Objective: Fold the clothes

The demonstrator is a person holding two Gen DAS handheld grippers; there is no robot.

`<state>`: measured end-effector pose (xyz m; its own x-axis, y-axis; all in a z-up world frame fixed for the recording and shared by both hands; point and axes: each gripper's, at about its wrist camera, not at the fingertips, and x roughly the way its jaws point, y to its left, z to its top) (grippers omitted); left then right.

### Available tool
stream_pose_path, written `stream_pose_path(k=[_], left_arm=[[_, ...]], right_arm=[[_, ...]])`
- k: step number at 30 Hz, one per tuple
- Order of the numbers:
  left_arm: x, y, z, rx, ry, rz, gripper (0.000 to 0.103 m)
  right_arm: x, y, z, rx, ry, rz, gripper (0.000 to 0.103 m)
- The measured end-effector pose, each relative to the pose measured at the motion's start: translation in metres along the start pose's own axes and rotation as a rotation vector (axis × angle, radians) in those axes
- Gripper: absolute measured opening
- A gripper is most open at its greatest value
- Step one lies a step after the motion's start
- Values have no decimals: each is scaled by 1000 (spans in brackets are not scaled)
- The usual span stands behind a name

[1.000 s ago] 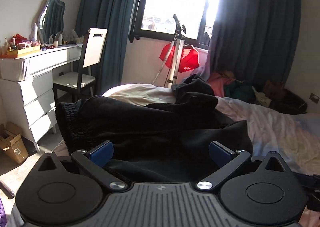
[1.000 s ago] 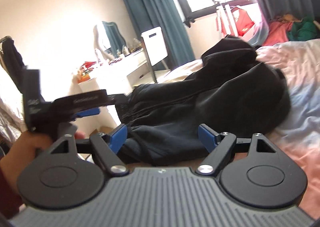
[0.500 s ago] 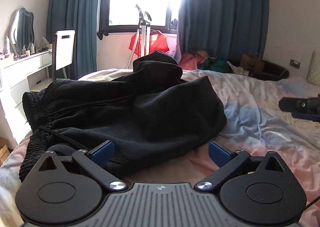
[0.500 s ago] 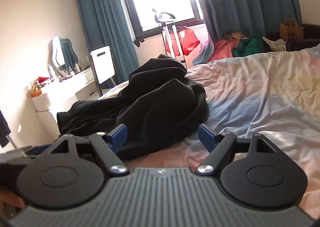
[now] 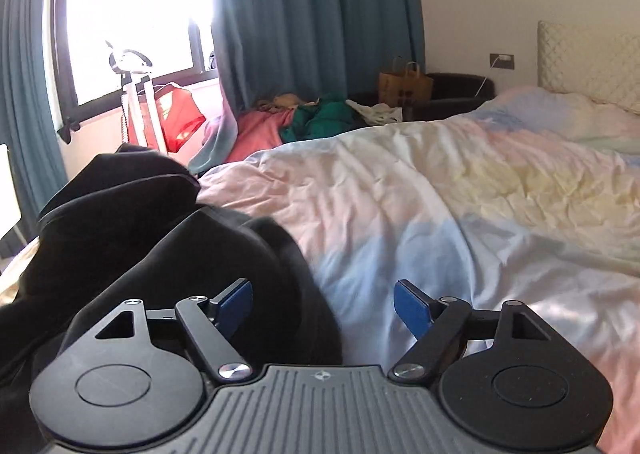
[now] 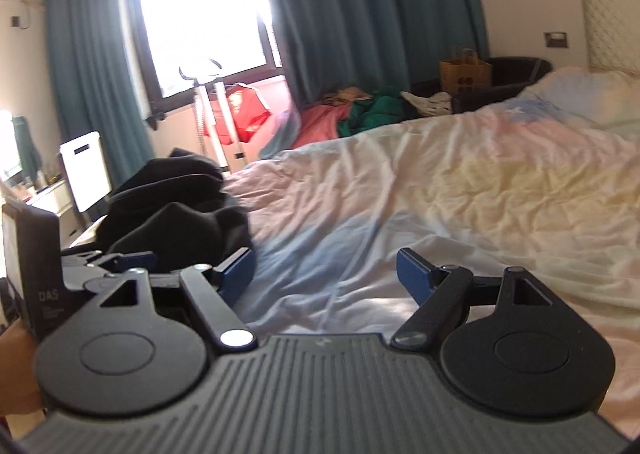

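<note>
- Your left gripper [image 5: 323, 304] has just been drawing its jaws in, yet they stand well apart, with nothing pinched between the blue pads.
- The black garment [image 5: 168, 250] lies heaped on the bed [image 5: 460, 214], mostly to the left of and beyond your left jaws; its near edge reaches into the gap beside the left pad, and whether it touches that pad you cannot tell from here.
- Ahead of and to the right of those jaws there is only the crumpled pastel duvet.
- Your right gripper [image 6: 326, 272] also has its jaws wide, holding nothing; bare duvet shows between them.
- From the right wrist view, the same black garment [image 6: 180, 210] sits beyond and left of the left pad, apart from the right pad.
- Your left gripper [image 6: 100, 266] shows at the far left of that view, just beside the garment.
- Far beyond both jaws, a paper bag [image 5: 406, 84] stands by the curtains [image 5: 320, 14], with a pile of pink and green clothes [image 5: 304, 122] next to it.
</note>
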<state>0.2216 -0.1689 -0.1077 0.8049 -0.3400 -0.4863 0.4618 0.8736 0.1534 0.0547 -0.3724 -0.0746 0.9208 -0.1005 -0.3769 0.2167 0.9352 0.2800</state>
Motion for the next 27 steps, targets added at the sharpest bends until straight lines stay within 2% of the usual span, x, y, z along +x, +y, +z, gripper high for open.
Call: stream_pose_path(k=[4, 7, 8, 10, 11, 12, 13, 17, 21, 27], left_arm=[[76, -22, 25, 6, 78, 66, 70], [129, -25, 34, 27, 183, 231, 58], [139, -22, 35, 10, 198, 251, 59], [152, -18, 34, 24, 215, 289, 52], [157, -17, 34, 44, 222, 305, 36], [160, -15, 32, 69, 233, 317, 10], [159, -13, 31, 66, 239, 314, 5], [122, -10, 38, 44, 147, 280, 3], [35, -11, 40, 0, 38, 223, 2], [-108, -2, -5, -90, -25, 92, 0]], right_arm=[[31, -35, 2, 119, 11, -74, 81], [50, -44, -1, 127, 9, -96, 81], [57, -45, -4, 119, 12, -104, 80], [69, -46, -10, 105, 20, -122, 81], [74, -46, -14, 103, 26, -128, 81], [80, -46, -17, 105, 34, -130, 81], [85, -45, -19, 110, 43, -127, 81], [92, -40, -24, 95, 43, -115, 80], [83, -39, -21, 88, 8, -117, 80], [65, -26, -19, 19, -40, -112, 80]])
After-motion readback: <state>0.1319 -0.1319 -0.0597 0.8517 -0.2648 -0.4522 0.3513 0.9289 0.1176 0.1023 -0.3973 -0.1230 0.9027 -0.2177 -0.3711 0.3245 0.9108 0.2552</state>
